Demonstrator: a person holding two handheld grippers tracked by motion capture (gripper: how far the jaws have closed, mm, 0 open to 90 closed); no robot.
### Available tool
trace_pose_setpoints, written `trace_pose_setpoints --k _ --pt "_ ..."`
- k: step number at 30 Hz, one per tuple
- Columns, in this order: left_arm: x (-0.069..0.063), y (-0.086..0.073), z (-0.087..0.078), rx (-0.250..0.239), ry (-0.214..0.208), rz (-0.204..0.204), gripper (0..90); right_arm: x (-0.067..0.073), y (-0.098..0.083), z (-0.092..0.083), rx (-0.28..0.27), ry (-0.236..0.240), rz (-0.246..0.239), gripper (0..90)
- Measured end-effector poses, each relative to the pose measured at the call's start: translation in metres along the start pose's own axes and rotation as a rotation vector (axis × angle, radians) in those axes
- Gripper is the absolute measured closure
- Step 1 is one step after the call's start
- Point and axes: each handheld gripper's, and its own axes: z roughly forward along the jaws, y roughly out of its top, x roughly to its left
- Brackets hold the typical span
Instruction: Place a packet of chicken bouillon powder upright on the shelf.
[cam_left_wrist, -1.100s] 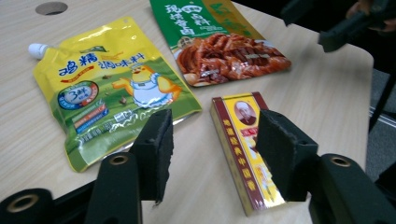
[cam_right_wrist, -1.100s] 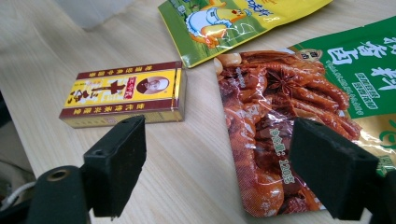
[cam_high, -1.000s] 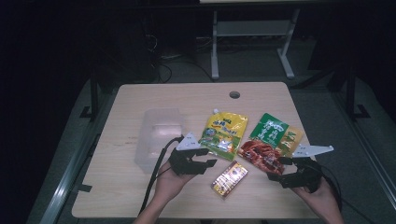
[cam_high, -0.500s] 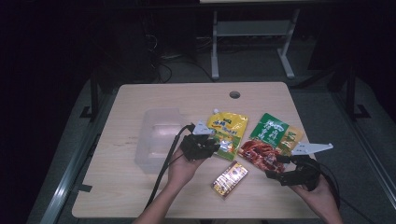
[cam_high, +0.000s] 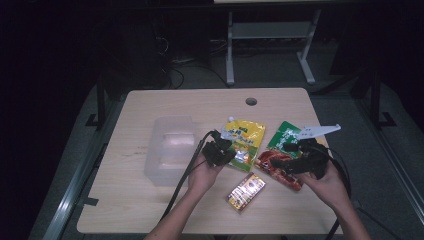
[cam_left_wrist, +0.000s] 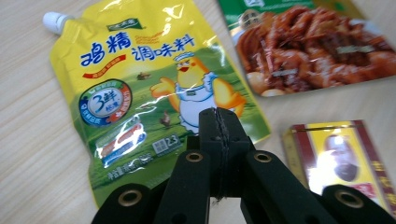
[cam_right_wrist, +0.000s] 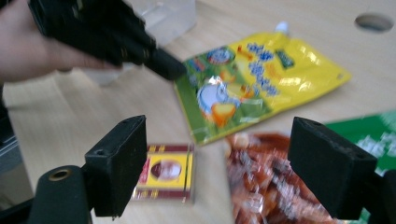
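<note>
A yellow spouted seasoning pouch (cam_high: 246, 136) (cam_left_wrist: 135, 84) lies flat mid-table. My left gripper (cam_high: 229, 150) (cam_left_wrist: 217, 115) hangs over its lower half. Its jaws have just been closing and now meet face to face, with nothing visible between them. To the right, a red snack packet (cam_high: 276, 165) (cam_left_wrist: 308, 51) overlaps a green packet (cam_high: 287, 136). Nearer the front edge lies a small red-and-yellow box (cam_high: 246, 190) (cam_right_wrist: 168, 170). My right gripper (cam_high: 286, 164) (cam_right_wrist: 222, 140) hovers above the red packet (cam_right_wrist: 261, 186) with jaws wide apart and empty.
A clear plastic container (cam_high: 170, 150) stands left of the pouch, close beside the left hand. The wooden table (cam_high: 150, 210) has a round cable hole (cam_high: 251, 101) near its far edge. Cables trail from both grippers toward the front edge.
The left gripper moved right and away from the front edge, onto the yellow pouch, and its jaws came together. The right gripper lifted off the table over the red packet.
</note>
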Motion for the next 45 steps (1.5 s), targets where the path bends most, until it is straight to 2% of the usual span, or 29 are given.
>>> trace_pose_setpoints --k 2,3,7,9,10,11,12,15,17,18,21,24,26,28,30,34,35,36,37,38,40,45 --pt "-0.002 0.001 0.004 0.015 0.016 0.01 89.6 -0.001 0.01 0.002 0.005 -0.008 -0.002 19.8" --pt "-0.002 0.001 0.006 0.024 0.033 0.03 89.7 -0.002 0.019 0.007 0.014 -0.007 0.009 20.5" --pt "0.001 0.001 0.013 0.045 0.058 0.01 89.7 -0.005 0.032 0.017 0.034 -0.018 0.019 21.2" --pt "0.003 0.001 0.017 0.059 0.057 -0.003 89.6 -0.013 0.042 0.032 0.074 -0.038 0.035 21.2" --pt "0.003 0.002 0.018 0.061 0.063 -0.017 89.6 -0.013 0.042 0.032 0.074 -0.038 0.035 21.2" --pt "0.003 0.002 0.019 0.064 0.064 -0.018 89.6 -0.022 0.048 0.042 0.091 -0.044 0.067 21.9" --pt "0.004 0.003 0.02 0.066 0.072 -0.017 89.6 -0.022 0.048 0.042 0.091 -0.044 0.067 21.9" --pt "0.006 0.003 0.024 0.074 0.093 -0.03 89.7 -0.033 0.057 0.056 0.115 -0.052 0.107 22.1" --pt "0.008 0.002 0.027 0.087 0.088 -0.045 89.6 -0.04 0.063 0.066 0.121 -0.037 0.129 21.7" --pt "0.009 0.002 0.028 0.093 0.094 -0.033 89.6 -0.042 0.065 0.069 0.129 -0.03 0.137 21.6" --pt "0.009 0.001 0.03 0.097 0.118 -0.032 89.3 -0.05 0.073 0.081 0.142 -0.028 0.153 22.2" --pt "0.009 0.001 0.031 0.097 0.119 -0.042 89.3 -0.053 0.079 0.091 0.167 -0.073 0.15 22.4" --pt "0.006 0.001 0.032 0.107 0.121 -0.027 89.3 -0.058 0.08 0.098 0.173 -0.091 0.169 22.1" --pt "0.005 0.001 0.033 0.119 0.124 -0.011 87.2 -0.062 0.079 0.104 0.188 -0.079 0.189 21.9" --pt "0.003 0.001 0.032 0.129 0.133 0.005 86.4 -0.065 0.077 0.109 0.201 -0.091 0.205 21.9" --pt "0.001 0.0 0.034 0.126 0.138 0.003 87.5 -0.073 0.071 0.118 0.216 -0.098 0.241 23.4" --pt "0.001 0.0 0.034 0.129 0.138 0.006 88.5 -0.076 0.067 0.122 0.227 -0.11 0.264 23.9" --pt "0.002 0.0 0.034 0.131 0.141 0.013 88.5 -0.076 0.067 0.122 0.227 -0.11 0.264 23.9" --pt "0.002 0.0 0.034 0.133 0.14 0.012 88.5 -0.079 0.062 0.126 0.235 -0.128 0.279 26.0" --pt "0.002 0.0 0.034 0.134 0.133 0.003 88.5 -0.079 0.062 0.126 0.235 -0.128 0.279 26.0" --pt "0.003 -0.001 0.034 0.131 0.124 -0.004 88.1 -0.083 0.057 0.131 0.24 -0.126 0.31 27.7" --pt "0.003 -0.001 0.034 0.135 0.123 0.004 87.9 -0.089 0.05 0.141 0.257 -0.152 0.363 30.7"
